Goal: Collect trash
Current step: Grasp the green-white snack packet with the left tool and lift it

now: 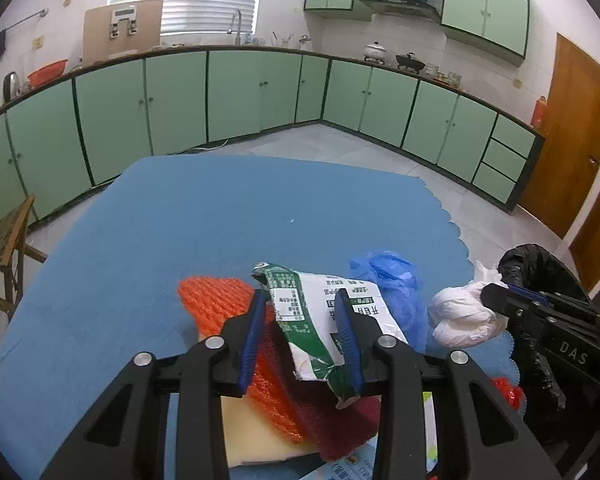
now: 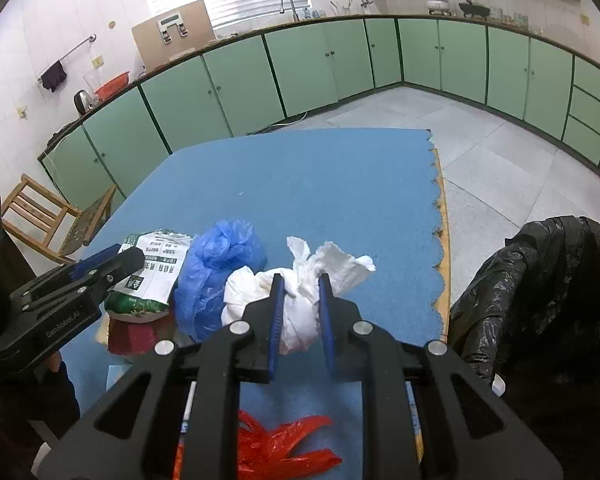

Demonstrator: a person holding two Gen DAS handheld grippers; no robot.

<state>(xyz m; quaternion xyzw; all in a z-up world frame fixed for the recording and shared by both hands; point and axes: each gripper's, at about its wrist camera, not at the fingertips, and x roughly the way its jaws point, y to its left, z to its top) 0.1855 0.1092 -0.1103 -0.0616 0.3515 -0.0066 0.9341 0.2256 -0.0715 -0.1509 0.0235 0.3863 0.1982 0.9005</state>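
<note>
- Left wrist: our left gripper (image 1: 300, 312) is clamped on the packet (image 1: 324, 320), whose long axis runs along the fingers, over the desk (image 1: 140, 220).
- Right wrist: our right gripper (image 2: 302, 300) grips the tissue (image 2: 296, 304); bin bag (image 2: 540, 288) lies right, nearer this hand.

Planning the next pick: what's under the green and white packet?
The green and white packet lies on orange netting and a dark red pad, themselves on a pale sheet. Anything directly beneath the packet is hidden.

Black tongs (image 1: 302, 300), blue pads (image 2: 276, 320)
</note>
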